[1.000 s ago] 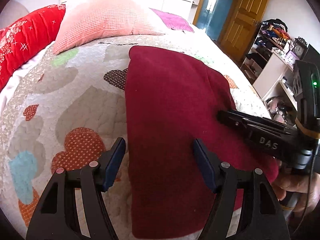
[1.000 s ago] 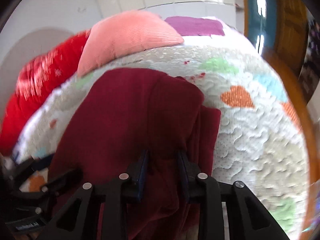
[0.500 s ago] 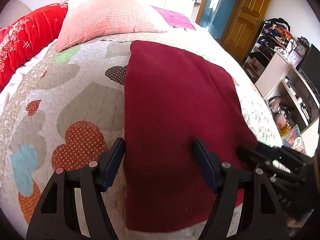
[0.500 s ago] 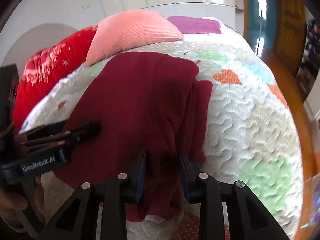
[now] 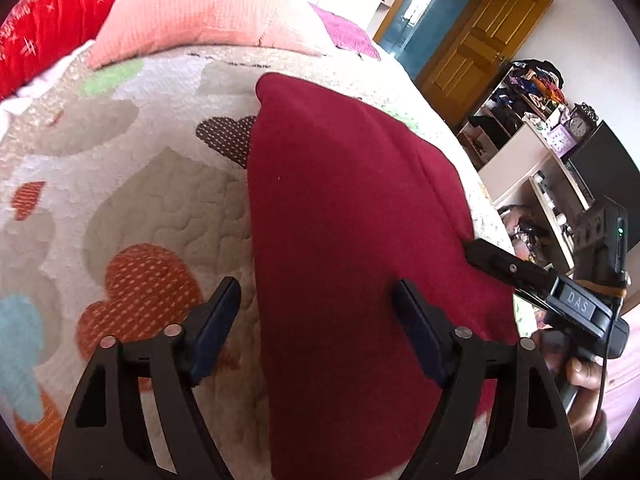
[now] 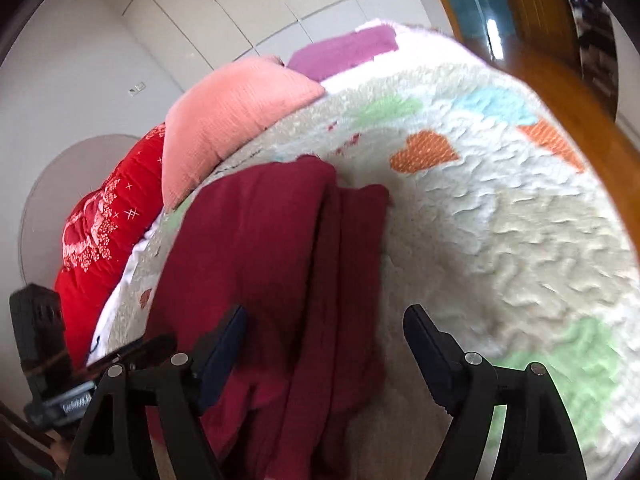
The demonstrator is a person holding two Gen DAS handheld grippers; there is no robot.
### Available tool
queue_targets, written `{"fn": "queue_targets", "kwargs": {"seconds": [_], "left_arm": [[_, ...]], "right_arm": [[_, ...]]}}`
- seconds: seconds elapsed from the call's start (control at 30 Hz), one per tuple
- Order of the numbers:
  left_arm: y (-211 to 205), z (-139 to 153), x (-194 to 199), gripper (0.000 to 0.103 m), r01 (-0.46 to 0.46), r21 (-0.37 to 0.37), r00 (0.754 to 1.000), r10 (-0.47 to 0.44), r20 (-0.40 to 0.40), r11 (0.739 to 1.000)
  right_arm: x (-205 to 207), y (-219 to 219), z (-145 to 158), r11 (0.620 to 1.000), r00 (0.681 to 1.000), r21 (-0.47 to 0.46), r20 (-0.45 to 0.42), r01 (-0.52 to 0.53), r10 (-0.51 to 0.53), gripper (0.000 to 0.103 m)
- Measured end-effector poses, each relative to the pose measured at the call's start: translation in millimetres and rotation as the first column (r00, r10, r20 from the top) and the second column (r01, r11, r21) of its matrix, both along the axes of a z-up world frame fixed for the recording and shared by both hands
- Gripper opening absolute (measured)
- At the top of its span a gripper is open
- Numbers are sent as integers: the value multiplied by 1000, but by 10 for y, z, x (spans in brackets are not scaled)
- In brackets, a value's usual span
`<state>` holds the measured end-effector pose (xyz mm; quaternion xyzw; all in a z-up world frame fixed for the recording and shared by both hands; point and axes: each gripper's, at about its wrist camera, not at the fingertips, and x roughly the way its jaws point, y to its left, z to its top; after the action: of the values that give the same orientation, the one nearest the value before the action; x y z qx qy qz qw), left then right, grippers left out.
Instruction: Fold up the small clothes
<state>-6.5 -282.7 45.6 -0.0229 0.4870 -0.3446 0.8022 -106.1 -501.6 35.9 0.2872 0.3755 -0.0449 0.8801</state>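
A dark red garment (image 5: 344,208) lies folded into a long strip on the heart-patterned quilt (image 5: 132,200). My left gripper (image 5: 318,314) hovers over its near left edge, jaws opening, with cloth under the gap but untouched by the pads. My right gripper (image 6: 326,336) hangs over the garment (image 6: 260,240) at its layered right edge, jaws opening wide, pads clear of the cloth. From the left wrist view the right gripper (image 5: 520,276) shows at the strip's right side, with a hand below it. The left gripper (image 6: 120,360) appears low left in the right wrist view.
A pink pillow (image 5: 200,12), a red cushion (image 5: 44,20) and a purple pillow (image 5: 344,32) line the head of the bed. Beyond the bed's right edge stand a wooden door (image 5: 480,48) and cluttered shelves (image 5: 532,128). Bare quilt (image 6: 500,220) spreads right of the garment.
The right gripper has let go of the garment's fold and its jaws have spread wide. The left jaws have widened a little. Both grippers shifted sideways over the cloth.
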Motion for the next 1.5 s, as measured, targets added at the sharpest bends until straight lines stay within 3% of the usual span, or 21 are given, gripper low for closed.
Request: {"fn": "queue_targets", "kwargs": {"seconds": [0.23, 0.27, 0.4, 0.63, 0.8, 0.83, 0.9, 0.93, 1.1, 1.2, 1.3, 1.4, 1.5], "left_arm": [[-161, -123, 180, 84, 28, -50, 997, -32, -76, 998], [-177, -120, 182, 83, 30, -42, 996, -34, -80, 999], [-132, 61, 37, 62, 45, 3, 998, -45, -34, 999], [517, 470, -656, 59, 50, 43, 999, -51, 17, 998], [917, 256, -1092, 59, 13, 115, 1000, -13, -6, 993], [951, 174, -1118, 61, 1, 125, 1000, 0, -12, 992], [1043, 143, -1178, 66, -50, 91, 999, 48, 22, 995], [1062, 157, -1195, 67, -55, 98, 998, 52, 29, 994], [1019, 297, -1322, 67, -77, 175, 992, 57, 117, 981], [1004, 344, -1397, 67, -101, 192, 985, 71, 157, 976], [1048, 404, -1402, 67, -126, 205, 977, 85, 196, 971], [1145, 488, -1409, 67, -164, 209, 962, 110, 248, 964], [1231, 525, -1408, 67, -200, 208, 951, 139, 276, 957]], "right_arm": [[340, 2, -162, 997, 998, 51, 34, -63, 61, 78], [361, 29, -156, 996, 997, 46, 38, -73, 72, 62], [325, 163, 2, 997, 996, -6, 42, -75, 76, 41], [-217, 541, 441, 985, 980, 33, 117, -168, 163, 36], [-628, 940, 275, 969, 971, 101, 99, -228, 218, 38], [-644, 1015, 180, 970, 972, 82, 62, -230, 226, 38], [-661, 1126, 33, 979, 978, -14, -41, -204, 203, 52], [-733, 1167, 53, 979, 982, -78, -42, -189, 186, 54], [-1082, 1323, 439, 959, 982, -219, 25, -179, 189, 55], [-1172, 1540, 625, 929, 961, -280, 60, -243, 270, 55], [-1170, 1700, 629, 908, 948, -311, 58, -282, 314, 55], [-1082, 1852, 505, 884, 941, -346, 12, -313, 338, 53], [-998, 1956, 269, 813, 949, -494, -103, -308, 298, 53]]}}
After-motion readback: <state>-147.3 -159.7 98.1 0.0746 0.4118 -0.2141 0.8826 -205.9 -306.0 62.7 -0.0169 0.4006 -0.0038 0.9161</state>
